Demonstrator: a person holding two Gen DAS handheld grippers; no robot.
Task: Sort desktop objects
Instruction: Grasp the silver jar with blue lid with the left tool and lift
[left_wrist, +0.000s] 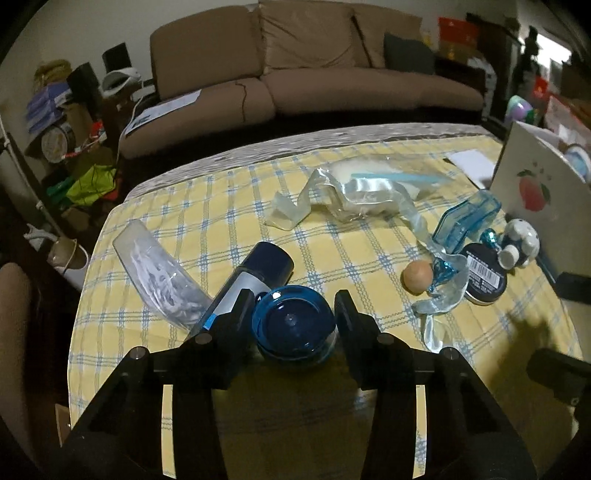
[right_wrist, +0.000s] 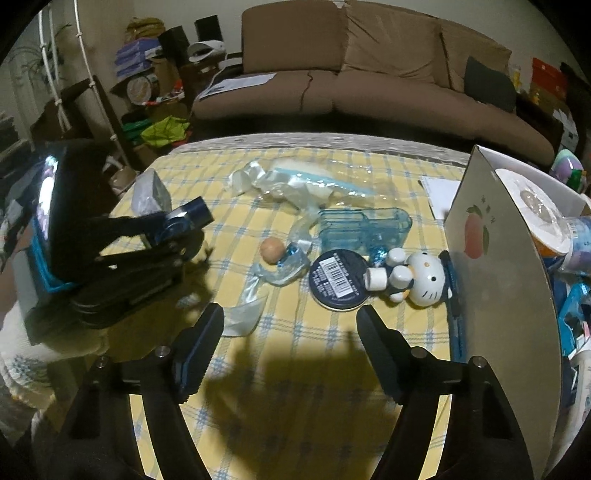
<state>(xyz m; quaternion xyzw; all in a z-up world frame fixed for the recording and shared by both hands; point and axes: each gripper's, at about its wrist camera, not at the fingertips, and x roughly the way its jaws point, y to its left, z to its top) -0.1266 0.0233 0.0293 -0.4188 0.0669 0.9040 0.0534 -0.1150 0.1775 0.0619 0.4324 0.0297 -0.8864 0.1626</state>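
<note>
My left gripper (left_wrist: 293, 310) has its fingers on both sides of a round blue-lidded jar (left_wrist: 293, 326) and holds it over the yellow checked tablecloth (left_wrist: 332, 258). A dark blue bottle (left_wrist: 255, 277) lies just behind it. In the right wrist view the left gripper (right_wrist: 173, 229) shows at the left with the jar. My right gripper (right_wrist: 290, 325) is open and empty, above the cloth in front of a black round tin (right_wrist: 338, 280) and a Hello Kitty figure (right_wrist: 421, 280). A small wooden ball (right_wrist: 272, 249) and a blue clear case (right_wrist: 364, 230) lie beyond.
A white box (right_wrist: 498, 258) with a peach print stands at the right, filled with several items. A zip bag (left_wrist: 369, 188), ribbon (left_wrist: 439, 295) and a clear curved package (left_wrist: 159, 273) lie on the cloth. A brown sofa (left_wrist: 314, 74) is behind the table.
</note>
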